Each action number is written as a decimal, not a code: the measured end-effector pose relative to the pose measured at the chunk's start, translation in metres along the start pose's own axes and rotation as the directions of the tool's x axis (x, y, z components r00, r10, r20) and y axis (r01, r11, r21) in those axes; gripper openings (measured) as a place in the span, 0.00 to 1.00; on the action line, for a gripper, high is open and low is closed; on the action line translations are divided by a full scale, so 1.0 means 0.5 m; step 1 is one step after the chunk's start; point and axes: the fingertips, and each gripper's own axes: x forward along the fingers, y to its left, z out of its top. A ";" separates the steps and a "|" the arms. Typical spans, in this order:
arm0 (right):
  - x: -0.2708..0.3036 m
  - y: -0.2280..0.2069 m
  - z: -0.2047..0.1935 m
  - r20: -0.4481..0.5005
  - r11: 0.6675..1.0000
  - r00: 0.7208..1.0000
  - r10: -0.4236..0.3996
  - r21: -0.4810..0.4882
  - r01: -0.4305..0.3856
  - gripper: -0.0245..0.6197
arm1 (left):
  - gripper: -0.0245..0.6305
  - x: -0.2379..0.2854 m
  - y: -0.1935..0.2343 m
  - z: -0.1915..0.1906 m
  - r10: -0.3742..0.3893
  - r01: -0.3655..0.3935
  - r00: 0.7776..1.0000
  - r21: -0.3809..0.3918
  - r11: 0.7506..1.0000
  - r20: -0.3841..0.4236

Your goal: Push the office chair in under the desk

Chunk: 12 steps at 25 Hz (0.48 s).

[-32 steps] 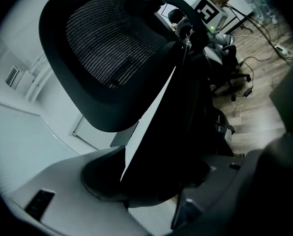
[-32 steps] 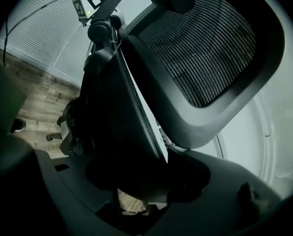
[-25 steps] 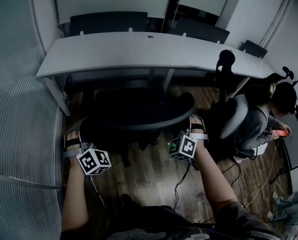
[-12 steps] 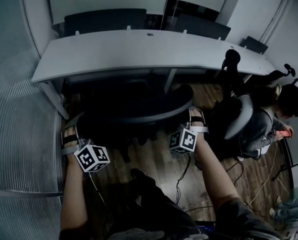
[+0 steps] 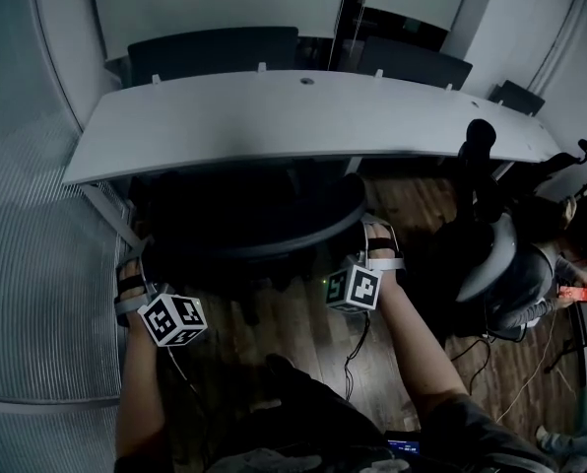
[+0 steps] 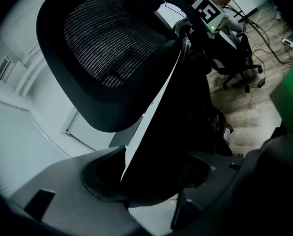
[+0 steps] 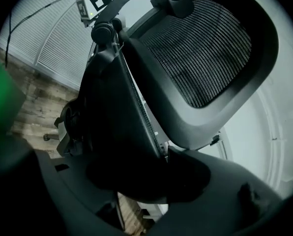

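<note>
Both grippers clamped on the office chair (image 5: 259,215), one at each side edge of its backrest.
My left gripper (image 5: 136,264) and right gripper (image 5: 380,239) each held their jaws wide but closed on the backrest frame, with the chair between them. The desk (image 5: 274,116) lay directly ahead of both. Compared with a second earlier, chair and grippers stood nearer the desk, the backrest at its front edge, and the grip was unchanged.
</note>
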 end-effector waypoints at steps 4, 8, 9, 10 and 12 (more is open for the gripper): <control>0.077 -0.008 0.014 0.009 1.000 1.000 -0.003 -0.001 0.003 0.43 | 0.46 0.068 0.023 -0.014 -0.002 0.001 1.000 -0.006 1.000 -0.020; 0.139 -0.028 0.026 0.022 1.000 1.000 0.014 0.004 -0.014 0.43 | 0.46 0.128 0.049 -0.013 -0.008 0.008 0.999 -0.008 1.000 -0.039; 0.154 -0.032 0.028 0.025 1.000 1.000 0.015 0.001 -0.015 0.43 | 0.46 0.143 0.055 -0.013 -0.008 0.008 0.999 -0.008 1.000 -0.042; 0.169 -0.036 0.029 0.026 1.000 1.000 0.014 -0.002 -0.014 0.43 | 0.46 0.158 0.060 -0.014 -0.007 0.006 0.999 -0.008 1.000 -0.045; 0.201 -0.042 0.032 0.027 1.000 1.000 0.013 -0.006 -0.013 0.43 | 0.46 0.188 0.072 -0.015 -0.002 0.002 0.999 -0.004 1.000 -0.046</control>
